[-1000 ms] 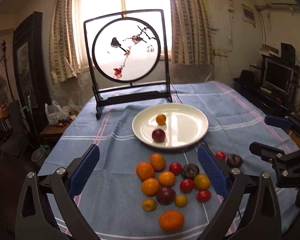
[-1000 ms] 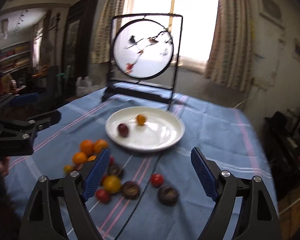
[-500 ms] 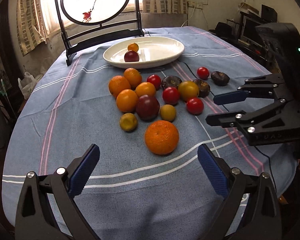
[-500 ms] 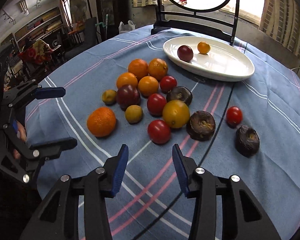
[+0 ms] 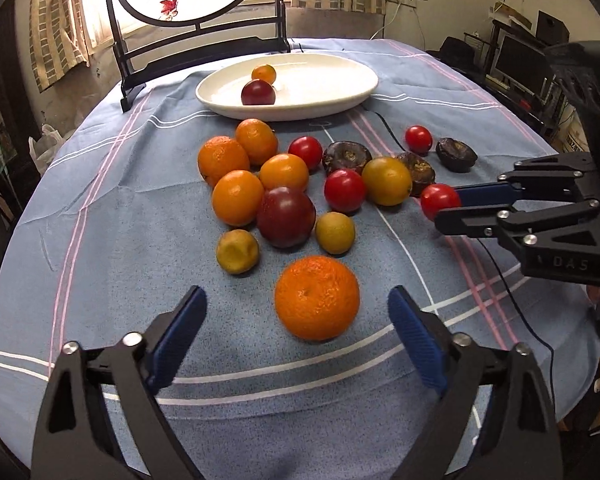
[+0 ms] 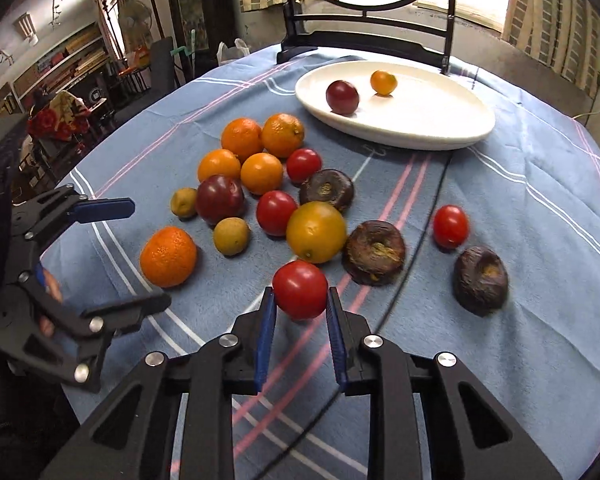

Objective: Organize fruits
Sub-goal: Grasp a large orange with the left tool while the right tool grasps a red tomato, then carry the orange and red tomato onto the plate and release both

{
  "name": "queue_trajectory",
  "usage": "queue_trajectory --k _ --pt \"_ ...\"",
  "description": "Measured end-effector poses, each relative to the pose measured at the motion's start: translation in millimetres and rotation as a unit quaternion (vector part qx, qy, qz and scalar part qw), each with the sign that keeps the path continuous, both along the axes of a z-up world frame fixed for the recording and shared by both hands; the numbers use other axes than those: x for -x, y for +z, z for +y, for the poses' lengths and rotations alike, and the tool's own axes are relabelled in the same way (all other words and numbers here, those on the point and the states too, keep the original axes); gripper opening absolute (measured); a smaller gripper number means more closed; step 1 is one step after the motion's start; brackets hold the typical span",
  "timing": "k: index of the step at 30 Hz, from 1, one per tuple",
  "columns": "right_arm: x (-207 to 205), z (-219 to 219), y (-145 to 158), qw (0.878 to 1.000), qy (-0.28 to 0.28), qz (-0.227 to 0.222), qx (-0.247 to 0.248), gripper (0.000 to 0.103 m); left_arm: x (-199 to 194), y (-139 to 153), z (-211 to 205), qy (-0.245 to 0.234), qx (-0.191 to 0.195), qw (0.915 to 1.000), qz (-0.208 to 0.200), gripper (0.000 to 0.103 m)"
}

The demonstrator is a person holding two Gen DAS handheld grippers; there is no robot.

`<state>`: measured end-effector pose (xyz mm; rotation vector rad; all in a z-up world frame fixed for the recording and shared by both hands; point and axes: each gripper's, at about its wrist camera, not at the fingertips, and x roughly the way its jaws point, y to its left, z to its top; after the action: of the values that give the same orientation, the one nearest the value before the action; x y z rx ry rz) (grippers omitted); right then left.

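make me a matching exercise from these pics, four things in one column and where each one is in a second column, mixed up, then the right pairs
Things:
1. red tomato
2. big orange
3. dark red plum
4. wrinkled brown fruit

Places:
A. on the white plate
B. alone on the cloth, at the far right of the right wrist view
C. between the pads of the right gripper
D. on the cloth just ahead of the open left gripper

Pairs: 1-C, 2-D, 3-A, 4-B

Glossy white plate on a matt, nappy blue tablecloth (tomato smooth, shiny).
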<state>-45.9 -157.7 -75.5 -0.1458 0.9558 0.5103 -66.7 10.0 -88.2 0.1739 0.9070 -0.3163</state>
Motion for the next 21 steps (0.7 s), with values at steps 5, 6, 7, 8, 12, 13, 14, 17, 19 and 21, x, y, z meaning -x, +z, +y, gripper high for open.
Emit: queue_trajectory --k 5,6,7,8,12,13,14,17,19,21 --pt "3.7 -10.6 2.3 1.0 -0.004 0.0 -0.009 0.025 -8.1 -7.1 -1.8 0.0 0.024 0.9988 0.043 0.043" --pt "4.9 -11.9 1.9 1.0 -0.004 -0.001 -0.01 0.025 -6.7 -6.7 -2.9 -0.002 0.022 0.9989 0.042 0.042" --pt "5.3 -13.1 2.1 1.0 -0.004 -0.001 -0.011 0.025 -5.3 -5.5 -3.0 -0.003 0.023 0.9989 0.04 0.042" --pt "5.8 -13.9 2.5 1.0 -0.003 -0.002 -0.011 0.025 -3.8 -3.2 -3.3 -0.005 0.023 0.999 0.037 0.042" --pt "4.7 -17.0 8.8 1.0 -0.002 -0.007 -0.016 0.025 -1.7 13.9 -4.4 -0.009 0.019 0.9997 0.011 0.042" --pt "3.5 -17.2 12.0 1.0 -0.002 -0.013 -0.016 0.025 -3.7 20.1 -4.3 -0.01 0.018 0.9998 0.003 0.042" --pt "1.7 -18.3 15.7 1.0 -0.004 -0.018 -0.018 0.025 -7.3 27.9 -4.3 -0.009 0.016 0.9998 -0.008 0.042" --pt "-9.0 -20.6 32.3 0.999 -0.009 -0.041 -0.024 0.025 -23.5 50.1 -5.3 0.006 0.005 0.9989 -0.045 0.042" --pt "-18.4 -22.6 44.5 0.998 -0.015 -0.058 -0.027 0.025 -38.8 63.4 -6.8 0.021 -0.007 0.9971 -0.072 0.042" --pt "-29.5 -25.0 56.9 0.997 -0.02 -0.074 -0.031 0.025 -56.2 74.8 -8.6 0.033 -0.012 0.9952 -0.091 0.043"
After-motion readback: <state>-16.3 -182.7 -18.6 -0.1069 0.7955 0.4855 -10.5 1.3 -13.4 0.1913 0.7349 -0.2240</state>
